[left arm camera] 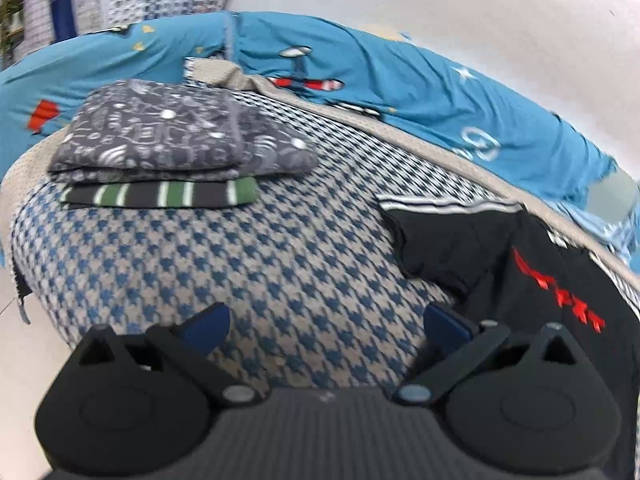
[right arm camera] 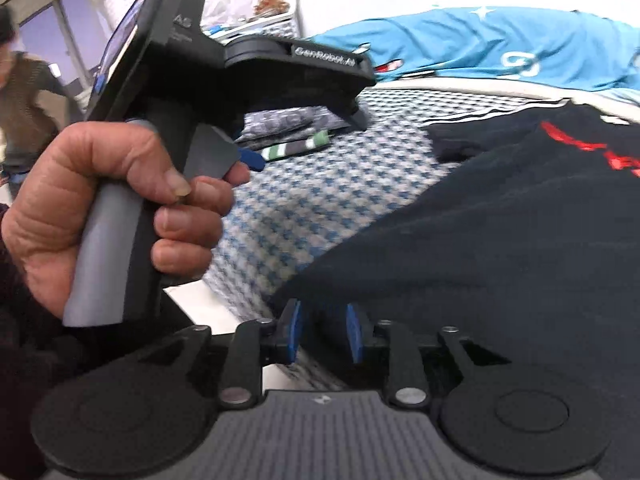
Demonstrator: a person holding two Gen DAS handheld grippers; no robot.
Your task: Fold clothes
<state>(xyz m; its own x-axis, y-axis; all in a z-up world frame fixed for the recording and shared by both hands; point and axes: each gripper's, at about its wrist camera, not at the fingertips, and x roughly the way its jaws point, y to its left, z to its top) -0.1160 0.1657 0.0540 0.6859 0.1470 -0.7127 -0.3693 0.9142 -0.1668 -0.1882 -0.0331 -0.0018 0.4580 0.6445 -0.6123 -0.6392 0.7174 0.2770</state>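
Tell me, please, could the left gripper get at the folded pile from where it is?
Probably yes: the left gripper stands open, and only bare checked cover lies between it and the folded pile. The black garment lies off to the side.

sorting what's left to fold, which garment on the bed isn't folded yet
The black garment with red lettering, lying spread and rumpled at the right. The grey patterned piece and green-striped piece sit folded in a stack at the left.
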